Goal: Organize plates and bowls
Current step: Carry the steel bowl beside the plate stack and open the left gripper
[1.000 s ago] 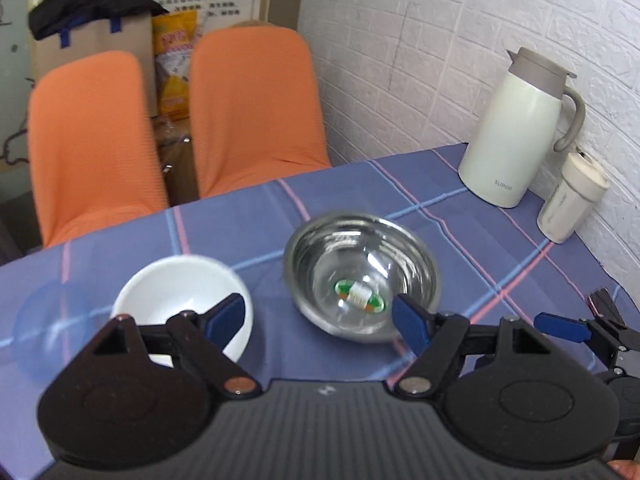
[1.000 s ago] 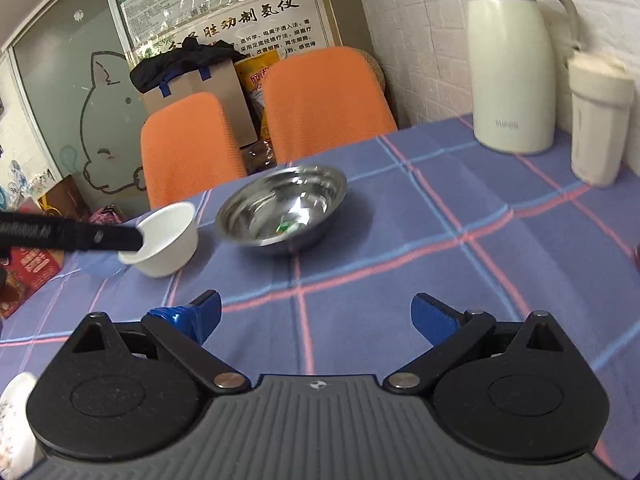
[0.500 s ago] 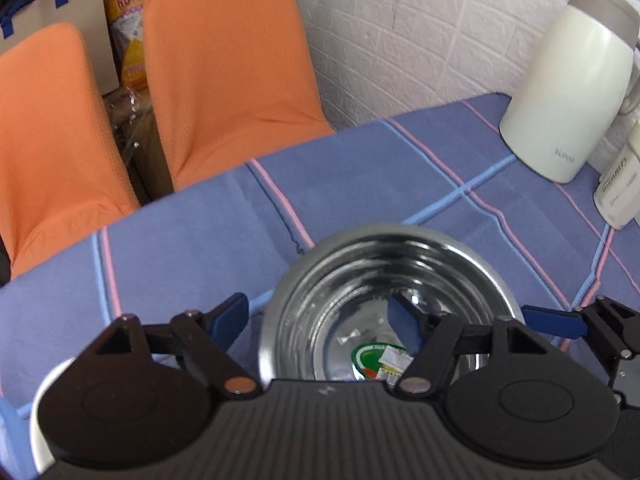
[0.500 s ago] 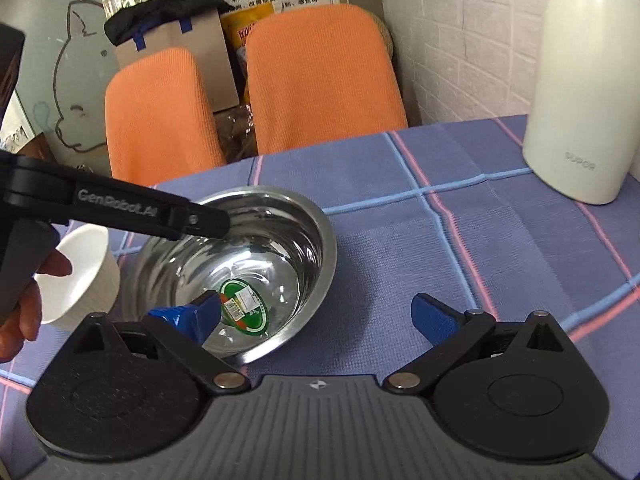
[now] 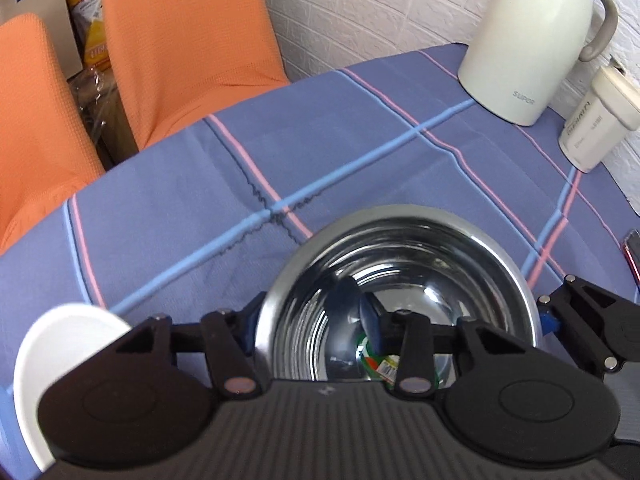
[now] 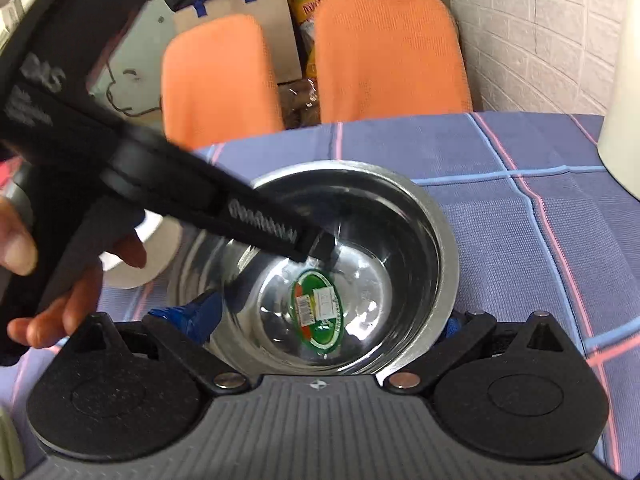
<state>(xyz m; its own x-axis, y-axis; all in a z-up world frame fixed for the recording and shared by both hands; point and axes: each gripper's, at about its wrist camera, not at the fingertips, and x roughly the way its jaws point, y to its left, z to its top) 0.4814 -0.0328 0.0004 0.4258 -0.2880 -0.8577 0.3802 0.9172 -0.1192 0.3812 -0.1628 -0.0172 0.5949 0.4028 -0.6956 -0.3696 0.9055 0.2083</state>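
Steel bowl (image 6: 320, 264): on the table near its far edge, thin, stiff, slick; best pinched at the rim.
Left gripper (image 5: 310, 322): open, straddling the bowl's left rim.
Right gripper (image 6: 324, 320): open around the bowl's near wall.
White bowl (image 5: 60, 344): just left, fragile.

Between the black claw's blue fingers (image 6: 192, 314), a shiny silver bowl (image 6: 420, 216) is showing a green, white and orange sticker (image 6: 318, 310). Beyond it, a purple-blue tablecloth (image 5: 340, 128) is running pink and light-blue stripes toward orange chairs (image 5: 184, 40). Left of the claw a white bowl (image 5: 60, 340) is sitting; far right, a cream jug (image 5: 524, 36).
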